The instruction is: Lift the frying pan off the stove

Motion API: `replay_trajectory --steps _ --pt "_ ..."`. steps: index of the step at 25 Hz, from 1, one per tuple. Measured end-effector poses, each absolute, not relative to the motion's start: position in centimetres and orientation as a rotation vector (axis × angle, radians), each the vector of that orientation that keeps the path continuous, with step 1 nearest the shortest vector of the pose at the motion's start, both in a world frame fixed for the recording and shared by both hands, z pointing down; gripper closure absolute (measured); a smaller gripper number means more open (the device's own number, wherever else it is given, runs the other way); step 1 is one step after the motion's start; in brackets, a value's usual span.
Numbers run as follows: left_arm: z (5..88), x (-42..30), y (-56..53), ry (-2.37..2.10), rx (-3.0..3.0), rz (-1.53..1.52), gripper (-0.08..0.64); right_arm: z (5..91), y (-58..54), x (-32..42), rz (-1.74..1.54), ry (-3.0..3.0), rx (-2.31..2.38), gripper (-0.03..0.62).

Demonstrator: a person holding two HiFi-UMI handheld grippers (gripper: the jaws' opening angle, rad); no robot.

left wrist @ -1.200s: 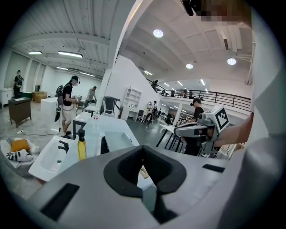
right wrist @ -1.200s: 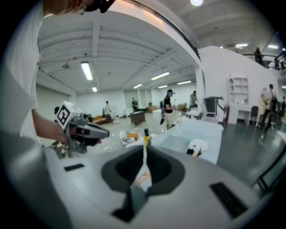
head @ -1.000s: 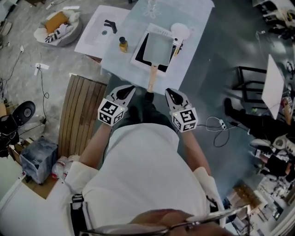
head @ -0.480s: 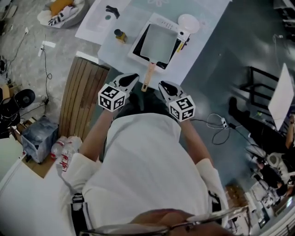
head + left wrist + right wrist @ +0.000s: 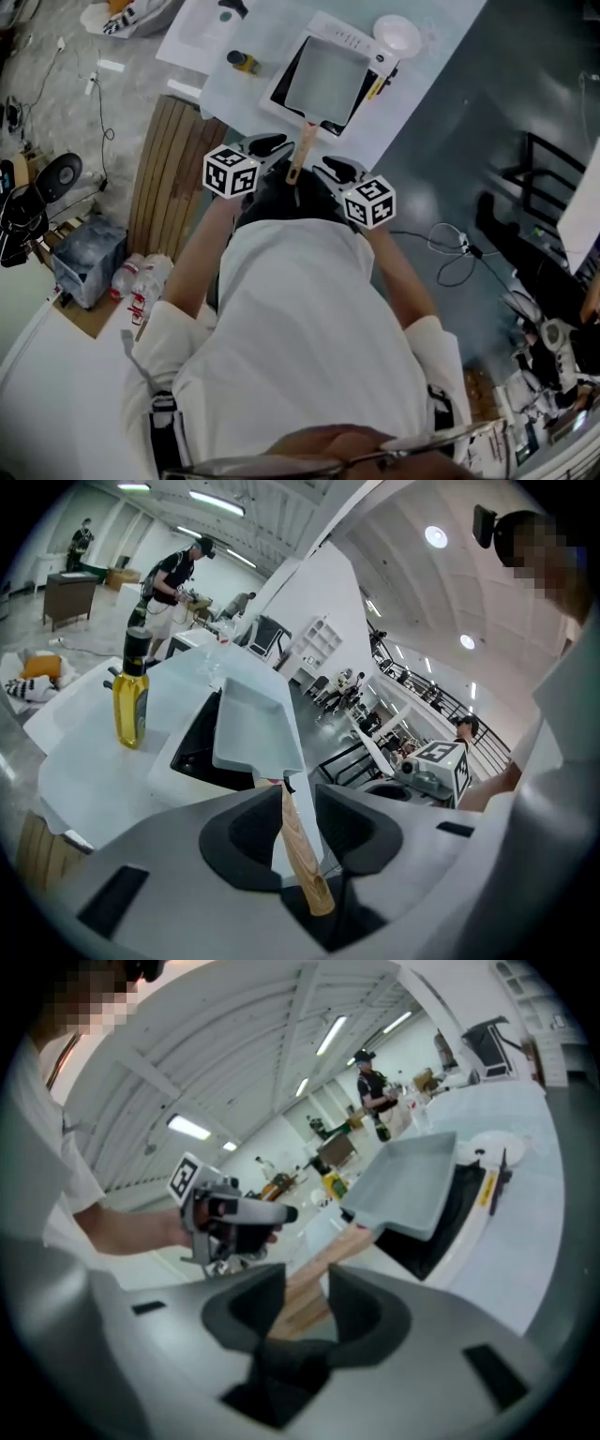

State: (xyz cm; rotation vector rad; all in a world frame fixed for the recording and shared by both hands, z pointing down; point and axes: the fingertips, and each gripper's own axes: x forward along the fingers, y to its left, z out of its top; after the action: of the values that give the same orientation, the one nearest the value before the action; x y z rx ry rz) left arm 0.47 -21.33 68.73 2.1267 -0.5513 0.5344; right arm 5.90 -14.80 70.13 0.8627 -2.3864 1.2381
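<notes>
Looks steeply down over a white shirt (image 5: pixel 291 337), both forearms stretched forward and drawn inward toward one spot at the near edge of the tabletop (image 5: pixel 239 103). Holds the left gripper (image 5: pixel 270 144) slanted in from the left and the right gripper (image 5: pixel 330 169) slanted in from the right, marker cubes facing up, tips near each other. Brackets the wooden handle (image 5: pixel 300 152) of the frying pan (image 5: pixel 323 80) from both sides.

In the left gripper view, shows the jaws released and apart, with the handle running up through the gap, close to one jaw and clear of the other. In the right gripper view, shows those jaws likewise apart, with the handle lying aslant in the gap. Too blurred there for judging contact between wood and jaws. Hides the handle's near end behind that gripper's own body.

Farther on, finds the square grey pan resting on the black top of a white stove (image 5: pixel 349 39). Past the stove, sets a small yellow bottle (image 5: pixel 242 62) to the left and a round white dish (image 5: pixel 397 34) to the right, too small to tell bowl from plate. Loses the far side of the tabletop beyond the top of the frame.

Off to the left, on the floor: a slatted wooden panel (image 5: pixel 164 187) and clear plastic bottles (image 5: pixel 141 277).
</notes>
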Motion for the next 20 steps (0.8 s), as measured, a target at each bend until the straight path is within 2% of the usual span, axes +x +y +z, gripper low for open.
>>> replay_trajectory --steps 4,8,10,20 --pt "71.0 0.9 -22.1 -0.504 2.046 0.549 0.395 71.7 -15.3 5.2 1.348 -2.365 0.834 0.414" --pt "73.4 1.7 -21.8 -0.403 1.904 0.555 0.294 72.9 -15.8 4.8 1.499 -2.334 0.823 0.369" --pt "74.3 2.2 -21.5 -0.349 1.843 0.545 0.272 73.4 -15.9 4.3 1.568 -2.312 0.809 0.344" --pt "77.6 5.3 -21.1 -0.141 1.765 0.592 0.254 75.8 -15.9 1.3 1.713 -2.235 0.683 0.321"
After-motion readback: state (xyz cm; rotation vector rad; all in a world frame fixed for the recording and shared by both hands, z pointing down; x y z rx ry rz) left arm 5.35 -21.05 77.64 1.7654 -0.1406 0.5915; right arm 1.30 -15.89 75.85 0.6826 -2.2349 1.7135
